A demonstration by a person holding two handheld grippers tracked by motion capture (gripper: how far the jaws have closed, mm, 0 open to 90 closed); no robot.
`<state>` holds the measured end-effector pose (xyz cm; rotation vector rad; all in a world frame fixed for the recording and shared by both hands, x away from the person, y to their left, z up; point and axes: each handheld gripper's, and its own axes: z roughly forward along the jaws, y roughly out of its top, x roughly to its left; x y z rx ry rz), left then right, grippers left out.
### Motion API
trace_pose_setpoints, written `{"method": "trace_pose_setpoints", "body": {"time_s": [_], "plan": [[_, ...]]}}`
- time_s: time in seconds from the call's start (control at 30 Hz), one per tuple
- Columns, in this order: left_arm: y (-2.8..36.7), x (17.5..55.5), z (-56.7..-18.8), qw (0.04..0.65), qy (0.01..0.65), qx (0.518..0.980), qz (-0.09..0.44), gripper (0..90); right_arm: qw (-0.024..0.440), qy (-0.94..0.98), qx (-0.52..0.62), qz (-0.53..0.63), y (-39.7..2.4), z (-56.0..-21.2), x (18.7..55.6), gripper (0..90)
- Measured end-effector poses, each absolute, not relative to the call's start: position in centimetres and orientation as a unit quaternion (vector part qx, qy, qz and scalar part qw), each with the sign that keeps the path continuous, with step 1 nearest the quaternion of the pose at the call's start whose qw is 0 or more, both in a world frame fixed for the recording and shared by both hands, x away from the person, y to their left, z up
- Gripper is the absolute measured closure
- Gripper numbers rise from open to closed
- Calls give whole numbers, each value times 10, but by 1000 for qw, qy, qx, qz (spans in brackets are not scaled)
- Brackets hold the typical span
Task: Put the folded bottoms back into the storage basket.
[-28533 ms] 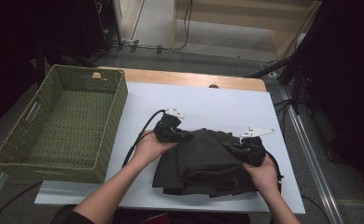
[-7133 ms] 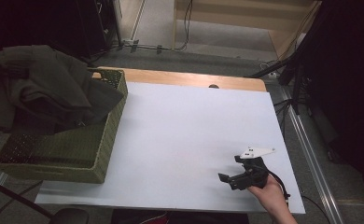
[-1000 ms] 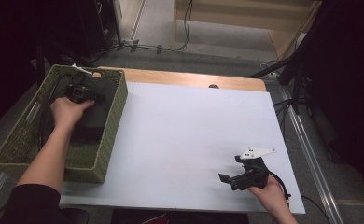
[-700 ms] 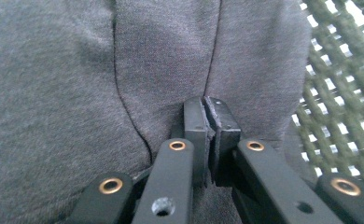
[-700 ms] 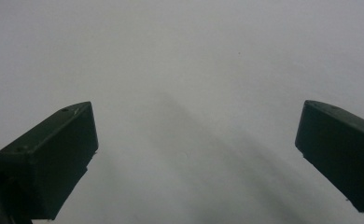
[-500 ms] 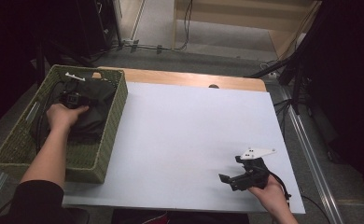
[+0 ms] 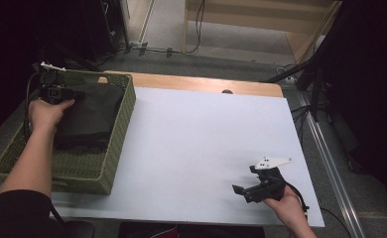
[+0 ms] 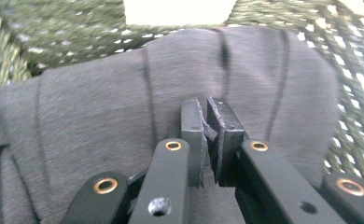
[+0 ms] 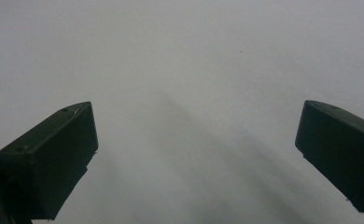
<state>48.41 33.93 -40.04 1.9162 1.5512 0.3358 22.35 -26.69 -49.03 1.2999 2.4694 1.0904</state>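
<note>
Left claw [image 8: 204, 122] closed, jaws nearly together with nothing between them, over the folded dark garment [image 8: 124, 116]. Garment lies inside the green woven basket [image 7: 117, 144] at the worktop's [image 7: 206, 144] left edge, toward the basket's far end. Right claw [image 7: 246, 191] wide open, empty, resting near the worktop's front right corner, well apart from the basket.

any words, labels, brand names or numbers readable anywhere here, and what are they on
None: no readable text stands on anything in these pictures.
The folded dark grey cloth shows only seams, no tag or print.
The green woven basket bears no label.
The white table sheet is blank.
The left gripper and the right gripper show brass rivets and black jaws, without markings.
</note>
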Motion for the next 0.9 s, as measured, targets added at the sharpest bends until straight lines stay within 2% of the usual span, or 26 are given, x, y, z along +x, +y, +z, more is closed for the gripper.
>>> {"method": "trace_pose_setpoints", "body": {"time_s": [0.23, 0.4, 0.57, 0.9], "plan": [[344, 493, -421, 318, 592, 728, 138, 861, 72, 821, 433, 365, -268, -490, 223, 0], [353, 496, -434, 322, 602, 721, 119, 887, 73, 822, 431, 366, -269, -490, 224, 0], [355, 494, -445, 332, 597, 720, 123, 892, 71, 822, 431, 366, -269, -490, 223, 0], [350, 489, -446, 319, 609, 716, 123, 900, 72, 823, 428, 366, -267, -490, 223, 0]]}}
